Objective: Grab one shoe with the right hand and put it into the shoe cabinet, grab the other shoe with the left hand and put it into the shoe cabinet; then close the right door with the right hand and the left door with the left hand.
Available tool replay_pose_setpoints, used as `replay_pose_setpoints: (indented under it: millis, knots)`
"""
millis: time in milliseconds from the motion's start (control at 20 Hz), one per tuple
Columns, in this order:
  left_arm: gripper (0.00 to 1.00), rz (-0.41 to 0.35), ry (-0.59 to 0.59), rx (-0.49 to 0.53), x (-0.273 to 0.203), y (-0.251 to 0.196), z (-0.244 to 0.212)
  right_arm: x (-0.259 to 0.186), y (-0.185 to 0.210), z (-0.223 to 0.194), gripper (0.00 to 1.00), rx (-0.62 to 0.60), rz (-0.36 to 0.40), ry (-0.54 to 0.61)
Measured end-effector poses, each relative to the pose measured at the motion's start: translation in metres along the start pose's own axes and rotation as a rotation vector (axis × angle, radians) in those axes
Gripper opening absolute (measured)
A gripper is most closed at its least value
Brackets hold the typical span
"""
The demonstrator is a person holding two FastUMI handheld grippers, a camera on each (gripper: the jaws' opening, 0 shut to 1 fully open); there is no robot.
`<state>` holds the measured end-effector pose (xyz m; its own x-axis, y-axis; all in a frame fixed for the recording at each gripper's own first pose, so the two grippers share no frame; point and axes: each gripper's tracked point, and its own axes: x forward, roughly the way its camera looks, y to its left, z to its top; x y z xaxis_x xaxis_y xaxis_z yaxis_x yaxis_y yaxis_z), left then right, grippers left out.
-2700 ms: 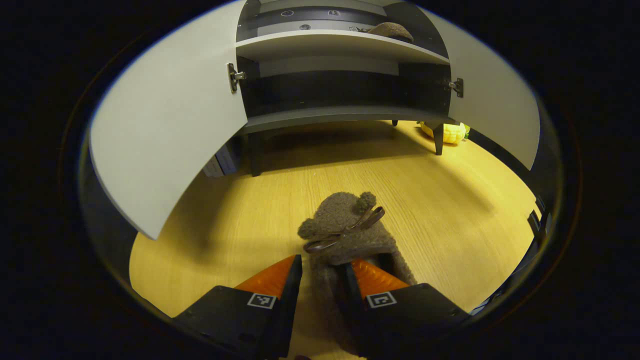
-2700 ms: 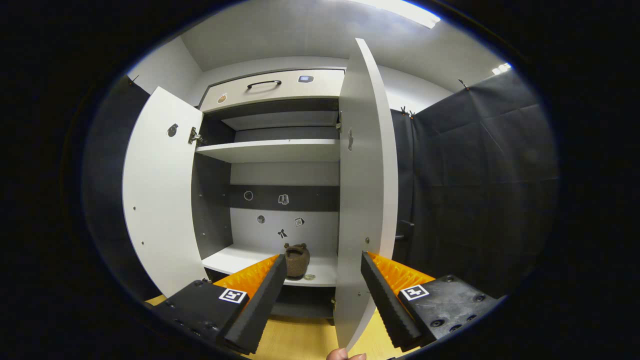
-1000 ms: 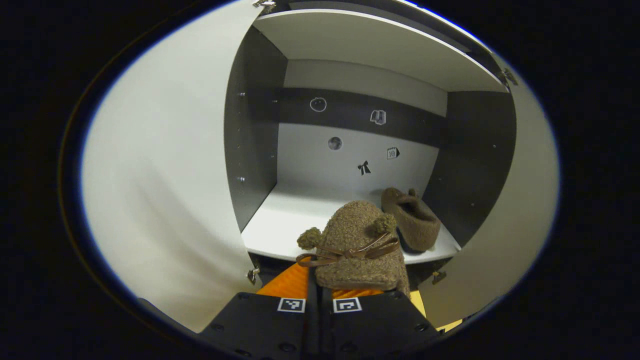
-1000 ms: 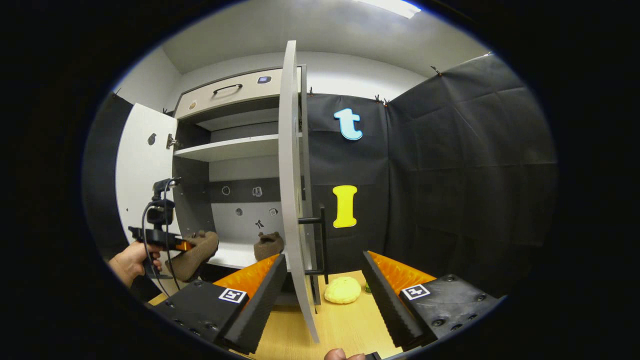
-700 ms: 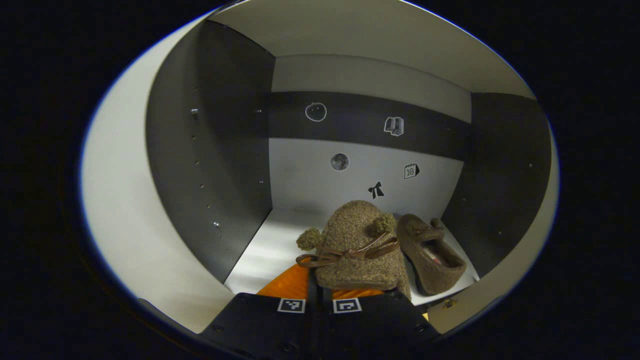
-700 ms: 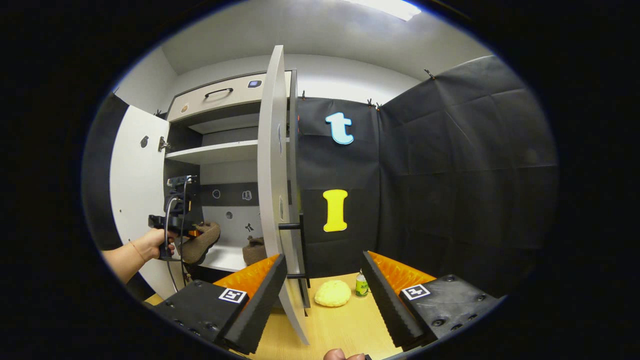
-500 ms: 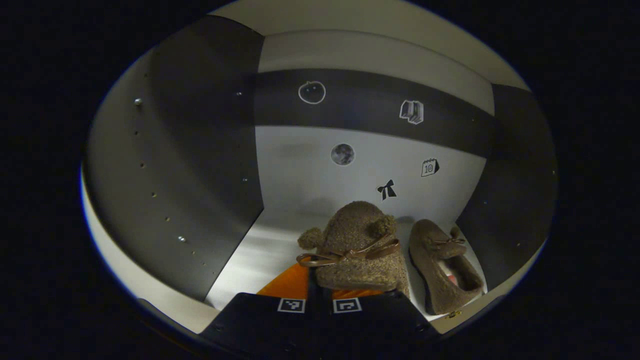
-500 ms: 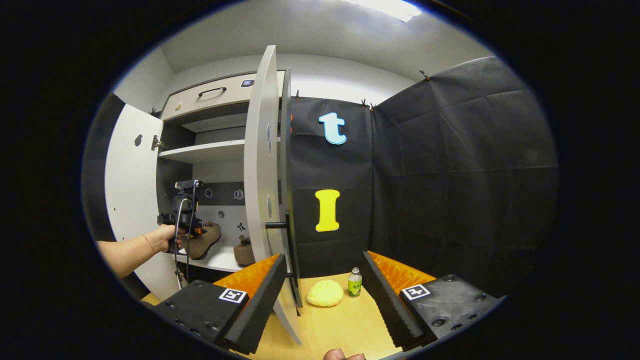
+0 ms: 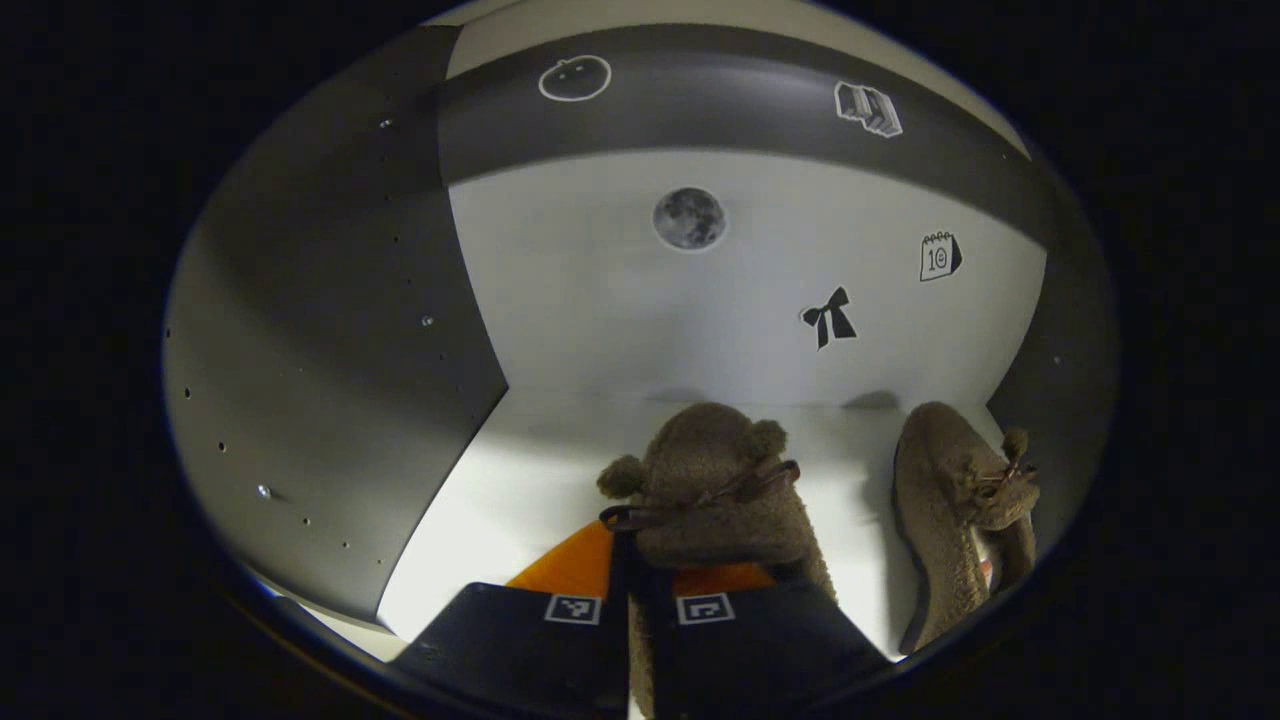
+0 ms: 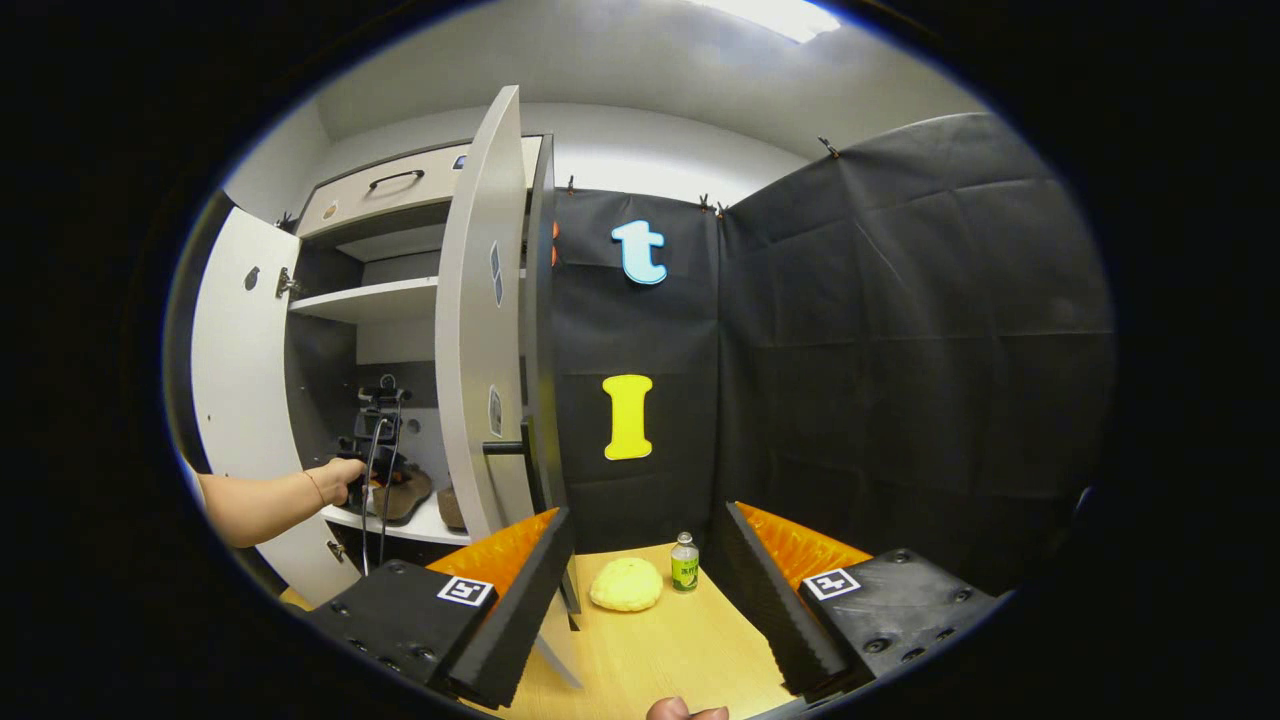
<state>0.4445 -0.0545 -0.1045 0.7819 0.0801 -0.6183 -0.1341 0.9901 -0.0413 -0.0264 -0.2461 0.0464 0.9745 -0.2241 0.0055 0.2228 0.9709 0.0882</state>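
My left gripper (image 9: 640, 545) is shut on a brown fuzzy shoe (image 9: 715, 485) with a bow, deep inside the shoe cabinet and low over its white shelf (image 9: 500, 480). Whether the shoe touches the shelf I cannot tell. The other brown shoe (image 9: 955, 510) lies on the shelf to its right, near the side wall. In the right gripper view, my right gripper (image 10: 640, 545) stands open with nothing between its fingers, out in front of the cabinet's open right door (image 10: 480, 330). Farther left, a hand holds the left gripper (image 10: 375, 450) inside the cabinet beside the open left door (image 10: 235, 400).
A dark bar handle (image 10: 505, 447) sticks out from the right door. A yellow bun-like object (image 10: 626, 584) and a small green bottle (image 10: 684, 563) stand on the wooden surface (image 10: 660, 650) by the black cloth wall. A drawer (image 10: 380, 190) tops the cabinet.
My left gripper has carried the shoe off the wooden surface and deep into the cabinet, down toward the shelf. The right gripper has swung to the right, away from the cabinet's opening, still open.
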Motion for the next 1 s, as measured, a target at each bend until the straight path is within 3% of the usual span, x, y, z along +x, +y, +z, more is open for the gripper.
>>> replay_pose_setpoints:
  millis: [300, 450, 750, 800, 1000]
  knots:
    - [0.32, 0.006, -0.006, 0.047, -0.019, -0.002, -0.008, 0.000, -0.005, -0.004, 0.96, 0.030, -0.007, 0.010]
    - [0.40, 0.015, -0.063, 0.050, -0.036, 0.003, -0.004, 0.000, -0.006, -0.008, 0.96, 0.040, -0.004, 0.018]
    - [0.72, -0.033, -0.221, 0.093, -0.086, -0.005, 0.006, 0.003, -0.007, -0.013, 0.96, 0.036, 0.003, 0.040]
    - [0.83, -0.026, -0.255, 0.123, -0.096, -0.003, 0.009, 0.004, -0.006, -0.014, 0.97, 0.034, 0.007, 0.044]
    - [0.86, -0.087, -0.362, 0.135, -0.147, -0.018, 0.013, 0.013, -0.006, -0.020, 0.98, 0.026, 0.014, 0.063]
